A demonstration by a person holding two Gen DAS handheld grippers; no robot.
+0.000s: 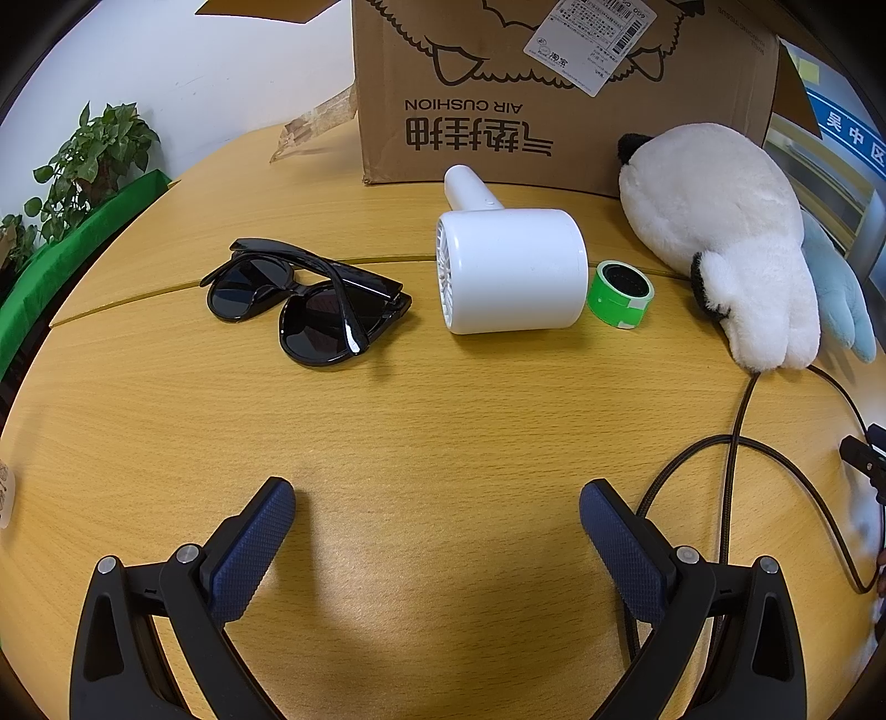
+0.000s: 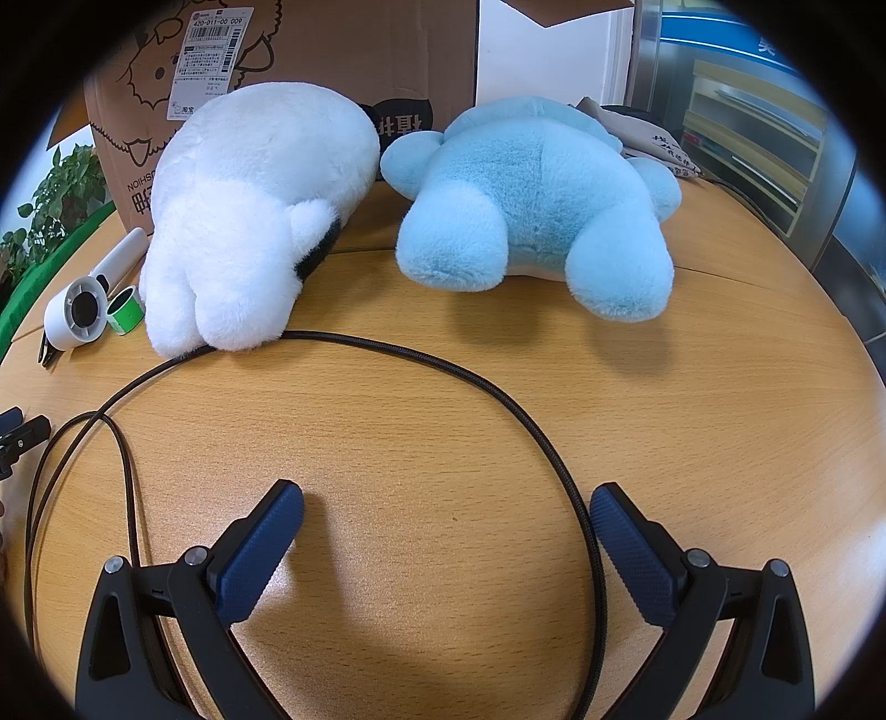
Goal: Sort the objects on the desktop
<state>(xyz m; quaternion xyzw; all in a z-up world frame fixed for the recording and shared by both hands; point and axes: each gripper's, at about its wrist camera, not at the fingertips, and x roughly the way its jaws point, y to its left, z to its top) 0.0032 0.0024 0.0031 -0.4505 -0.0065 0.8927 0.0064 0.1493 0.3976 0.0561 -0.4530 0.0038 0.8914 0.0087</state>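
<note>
In the left wrist view, black sunglasses [image 1: 307,302], a white handheld fan [image 1: 509,266], a green tape roll [image 1: 621,296] and a white plush toy [image 1: 725,232] lie in a row on the wooden table. My left gripper [image 1: 437,531] is open and empty, well short of them. In the right wrist view, the white plush [image 2: 249,221] and a blue plush toy [image 2: 537,205] lie ahead, with the fan [image 2: 83,310] and tape [image 2: 124,317] at far left. My right gripper [image 2: 446,537] is open and empty above the table.
A cardboard box [image 1: 554,88] stands behind the objects, also in the right wrist view [image 2: 343,50]. A black braided cable [image 2: 498,399] loops across the table in front of the plush toys and past the right gripper. A potted plant [image 1: 83,166] stands at the far left.
</note>
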